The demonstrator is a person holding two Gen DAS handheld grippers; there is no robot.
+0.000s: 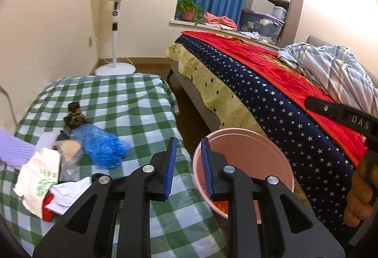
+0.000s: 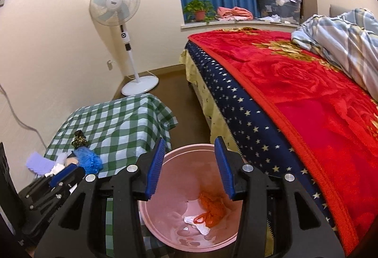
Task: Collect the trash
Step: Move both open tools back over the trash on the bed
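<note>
The right gripper (image 2: 189,167) hangs directly above the pink bin (image 2: 151,217), its blue pads spread wide with nothing between them; a drop looks just finished. The left gripper (image 1: 189,168) also stands open and empty, poised over the near edge of the checked table (image 1: 132,97), just beside the bin's rim. Judging by this, the step in hand is going back for more. The next move calls for reaching left to the litter pile: a crumpled blue plastic bag (image 1: 104,149), a white printed wrapper (image 1: 40,177), clear film and paper scraps. Inside the bin lie an orange net (image 2: 212,208) and white scraps
</note>
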